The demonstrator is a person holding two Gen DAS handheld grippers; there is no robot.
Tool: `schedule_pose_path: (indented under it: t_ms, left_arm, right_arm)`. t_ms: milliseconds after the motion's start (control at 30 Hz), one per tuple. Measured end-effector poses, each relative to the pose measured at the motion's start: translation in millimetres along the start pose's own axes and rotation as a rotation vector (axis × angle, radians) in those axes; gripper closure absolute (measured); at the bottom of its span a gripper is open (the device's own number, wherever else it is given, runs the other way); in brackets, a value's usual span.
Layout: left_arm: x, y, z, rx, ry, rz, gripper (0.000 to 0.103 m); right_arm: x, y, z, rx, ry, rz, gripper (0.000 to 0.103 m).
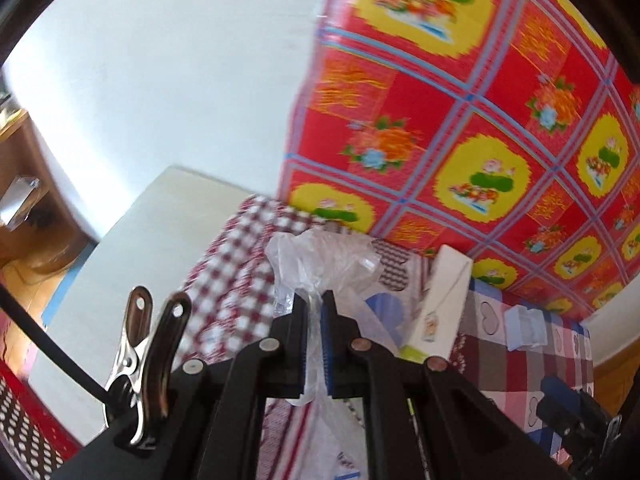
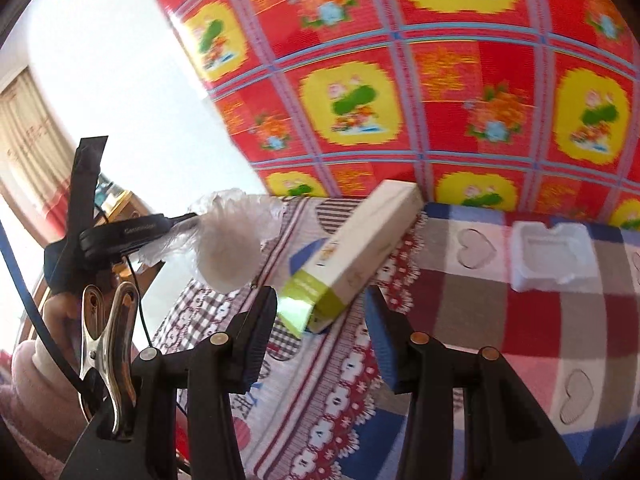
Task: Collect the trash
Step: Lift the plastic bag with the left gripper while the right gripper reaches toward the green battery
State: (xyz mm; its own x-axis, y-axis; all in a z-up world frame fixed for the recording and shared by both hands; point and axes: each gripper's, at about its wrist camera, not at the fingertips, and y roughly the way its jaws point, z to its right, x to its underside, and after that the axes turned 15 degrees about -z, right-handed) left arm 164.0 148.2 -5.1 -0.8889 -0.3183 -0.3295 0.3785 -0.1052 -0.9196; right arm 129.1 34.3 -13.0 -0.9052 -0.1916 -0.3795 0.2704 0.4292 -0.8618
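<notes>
My left gripper (image 1: 315,300) is shut on a clear plastic bag (image 1: 320,256), held up over the patchwork bedcover (image 1: 520,360). The bag (image 2: 230,248) and the left gripper (image 2: 192,218) also show at the left of the right wrist view. My right gripper (image 2: 320,300) is open, its fingers on either side of the near end of a white and green carton (image 2: 360,248) that lies tilted on the bedcover (image 2: 480,320). The carton also shows in the left wrist view (image 1: 440,304). A white foam piece (image 2: 554,256) lies on the cover to the right; it also shows in the left wrist view (image 1: 524,328).
A red and yellow flowered cloth (image 2: 440,80) hangs behind the bed (image 1: 460,120). A white wall (image 1: 160,80) and a wooden shelf (image 1: 24,200) stand to the left. A pale board (image 1: 140,260) lies beside the bed.
</notes>
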Motion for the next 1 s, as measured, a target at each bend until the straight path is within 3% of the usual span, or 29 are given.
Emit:
schedule_pose_path:
  t_ms: [400,1000]
  left_arm:
    - [37,-6,-64,-0.022,-0.16,-0.008,0.097]
    - [79,-4,-127,-0.122,-0.331,-0.038,0.097]
  right_arm:
    - [-24,52,-57,-0.079,-0.143,-0.091,0.056]
    - [-26,162,-117,-0.123,-0.332,-0.293,0.058]
